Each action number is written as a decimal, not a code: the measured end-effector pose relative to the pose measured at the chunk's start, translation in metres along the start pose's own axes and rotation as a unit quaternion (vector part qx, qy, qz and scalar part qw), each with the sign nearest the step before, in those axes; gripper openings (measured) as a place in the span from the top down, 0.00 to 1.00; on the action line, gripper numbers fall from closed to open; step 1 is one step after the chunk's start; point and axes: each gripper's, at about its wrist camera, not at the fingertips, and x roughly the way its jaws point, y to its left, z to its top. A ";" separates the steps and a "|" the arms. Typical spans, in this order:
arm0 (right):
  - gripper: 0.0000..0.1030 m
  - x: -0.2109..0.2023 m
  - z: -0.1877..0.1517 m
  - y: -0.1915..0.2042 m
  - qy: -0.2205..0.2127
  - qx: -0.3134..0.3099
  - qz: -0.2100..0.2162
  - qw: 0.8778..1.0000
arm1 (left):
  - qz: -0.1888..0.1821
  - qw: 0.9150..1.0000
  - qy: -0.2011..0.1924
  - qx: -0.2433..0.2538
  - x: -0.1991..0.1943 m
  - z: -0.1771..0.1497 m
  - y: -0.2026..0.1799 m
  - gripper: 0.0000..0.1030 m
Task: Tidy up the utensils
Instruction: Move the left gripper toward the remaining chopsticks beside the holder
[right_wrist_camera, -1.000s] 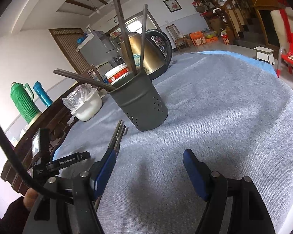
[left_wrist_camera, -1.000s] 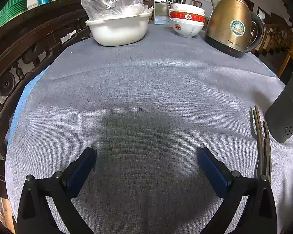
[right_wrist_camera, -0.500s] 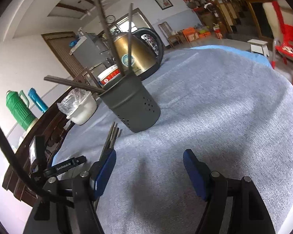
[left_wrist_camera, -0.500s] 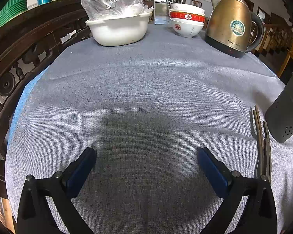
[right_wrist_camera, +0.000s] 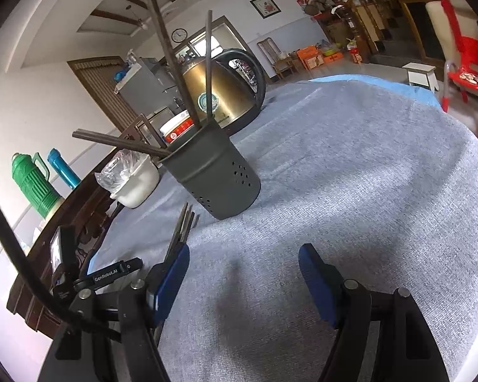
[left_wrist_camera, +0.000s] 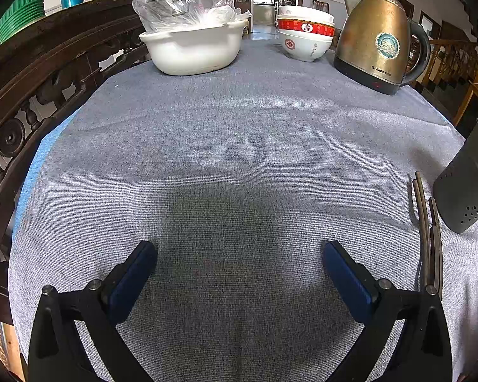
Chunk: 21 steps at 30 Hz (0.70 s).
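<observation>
Right gripper (right_wrist_camera: 243, 273): jaws spread wide, nothing between the blue pads, only grey cloth below. Left gripper (left_wrist_camera: 239, 270): jaws spread wide too, empty, over a bare patch of the tabletop (left_wrist_camera: 239, 146).

Just past the right gripper's left pad: a small bunch of loose chopsticks (right_wrist_camera: 181, 229), flat on the cloth, tips toward the holder. Same bunch by the right edge of the left wrist view (left_wrist_camera: 427, 229), close beside the left gripper's right finger. Looks like the next things to put away, so open jaws make sense: ready to pinch.

A little farther out: a dark grey utensil holder (right_wrist_camera: 213, 178) with small holes, upright on the cloth, just beyond the loose sticks. Already inside: several chopsticks (right_wrist_camera: 172, 60), two nearly upright, others leaning far out to the left over the rim. Probably leaning so because the cup is wide and the sticks are long and thin.

Farther back: a gold electric kettle (left_wrist_camera: 379, 35), stacked red and white bowls (left_wrist_camera: 306, 35), a white basin (left_wrist_camera: 194, 47) with a clear plastic bag in it. All well apart from the sticks, at the far side of the tabletop, out of the way.

Job seemingly part done: some sticks in, some not yet in.
</observation>
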 end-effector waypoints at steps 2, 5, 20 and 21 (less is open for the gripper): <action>0.28 0.000 0.000 0.001 0.002 -0.003 -0.001 1.000 | 0.000 1.000 0.000 0.000 0.000 0.000 0.000 0.00; 0.28 0.000 0.000 0.003 0.001 -0.009 -0.001 1.000 | 0.000 1.000 0.000 0.000 0.000 0.000 0.000 0.00; 0.28 0.000 0.000 0.000 -0.001 -0.003 0.003 1.000 | 0.000 1.000 0.000 0.000 0.000 0.001 0.000 0.00; 0.28 0.000 0.000 0.000 -0.001 -0.001 0.003 1.000 | 0.000 1.000 0.000 0.000 0.000 0.001 0.000 0.00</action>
